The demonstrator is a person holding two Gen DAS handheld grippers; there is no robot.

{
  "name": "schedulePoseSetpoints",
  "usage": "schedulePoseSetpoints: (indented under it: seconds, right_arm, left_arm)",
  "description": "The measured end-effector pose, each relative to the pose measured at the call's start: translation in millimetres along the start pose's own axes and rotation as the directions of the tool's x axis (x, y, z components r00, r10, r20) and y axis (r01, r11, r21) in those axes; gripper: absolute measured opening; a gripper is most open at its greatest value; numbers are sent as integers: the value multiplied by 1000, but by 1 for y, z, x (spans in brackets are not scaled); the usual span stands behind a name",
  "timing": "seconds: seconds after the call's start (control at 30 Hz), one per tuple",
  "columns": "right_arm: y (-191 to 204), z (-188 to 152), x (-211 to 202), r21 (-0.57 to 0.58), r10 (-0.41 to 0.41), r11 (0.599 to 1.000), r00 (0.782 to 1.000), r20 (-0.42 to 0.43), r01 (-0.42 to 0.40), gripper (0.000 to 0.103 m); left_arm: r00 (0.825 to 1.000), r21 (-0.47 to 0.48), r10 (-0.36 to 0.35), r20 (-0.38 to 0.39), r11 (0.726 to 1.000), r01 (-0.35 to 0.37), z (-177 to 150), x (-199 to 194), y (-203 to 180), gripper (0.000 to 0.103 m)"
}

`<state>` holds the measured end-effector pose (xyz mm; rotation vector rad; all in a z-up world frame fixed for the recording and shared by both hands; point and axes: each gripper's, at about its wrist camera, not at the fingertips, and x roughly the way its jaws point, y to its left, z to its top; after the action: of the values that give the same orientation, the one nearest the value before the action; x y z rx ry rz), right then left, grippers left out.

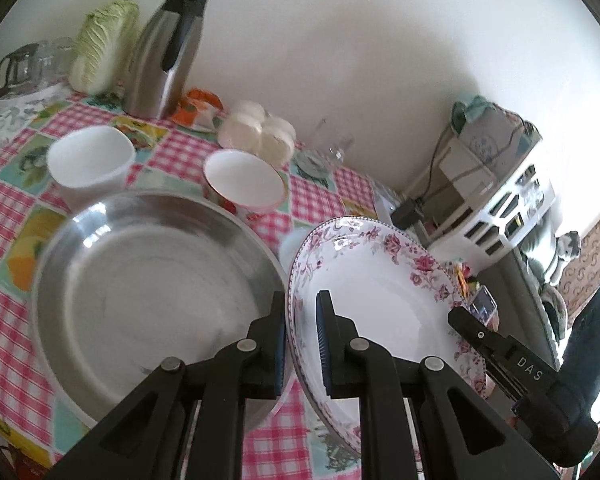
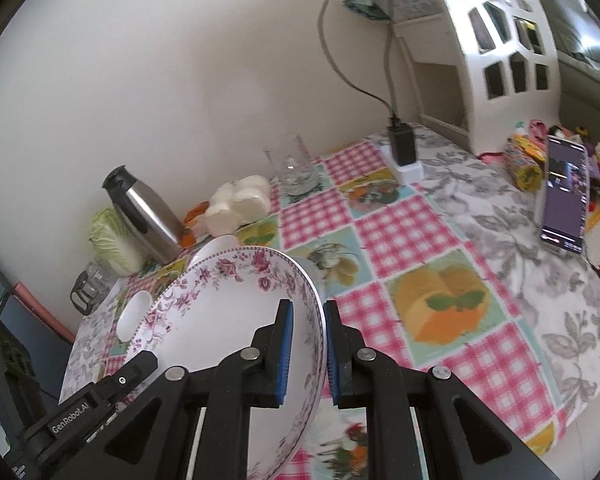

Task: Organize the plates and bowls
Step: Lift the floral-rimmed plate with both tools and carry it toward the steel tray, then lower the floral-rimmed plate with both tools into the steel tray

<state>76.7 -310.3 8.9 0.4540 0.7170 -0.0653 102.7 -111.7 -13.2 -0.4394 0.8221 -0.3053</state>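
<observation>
My left gripper [image 1: 302, 344] is closed on the near rim of a white porcelain plate with pink flower print [image 1: 380, 300], one pad inside and one outside. My right gripper [image 2: 307, 350] is clamped the same way on the opposite rim [image 2: 316, 320]. The floral plate hangs tilted between the two, lifted off the pink chequered tablecloth [image 2: 400, 232].

The risks, as I judge them: each grip is a thin pinch on glazed porcelain, so the plate could slide out if my hands drift apart or twist unevenly. Its lower edge is just beside the wide stainless steel basin [image 1: 147, 288] and could knock it.

Counted: one floral plate, one steel basin, and two white bowls beyond it, a plain one [image 1: 89, 164] and one with a reddish outside [image 1: 243, 180]. Further back stand one steel thermos jug [image 1: 163, 48], one napa cabbage [image 1: 103, 44] and one clear glass [image 2: 291, 172]. One phone [image 2: 564, 196] lies to the right.
</observation>
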Motion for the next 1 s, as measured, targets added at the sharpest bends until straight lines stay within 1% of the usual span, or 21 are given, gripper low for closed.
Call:
schedulePoseSetpoints:
  seconds: [0.3, 0.43, 0.7, 0.83, 1.0]
  right_arm:
    - [57, 3, 18, -66, 58, 996, 998, -8, -58, 16]
    - [80, -3, 28, -90, 89, 992, 996, -19, -90, 16]
    - [110, -19, 50, -108, 135, 984, 988, -74, -142, 16]
    - [122, -28, 59, -116, 157, 979, 982, -100, -169, 16]
    - [132, -34, 68, -124, 167, 975, 978, -125, -183, 16]
  left_arm:
    - [998, -91, 27, 58, 996, -22, 25, -21, 48, 14]
    - [996, -131, 38, 78, 991, -28, 34, -31, 69, 14]
    - [992, -181, 72, 105, 982, -53, 42, -45, 106, 14]
    - [990, -203, 91, 107, 977, -67, 43, -49, 123, 14]
    - [990, -236, 100, 101, 969, -74, 43, -52, 138, 14]
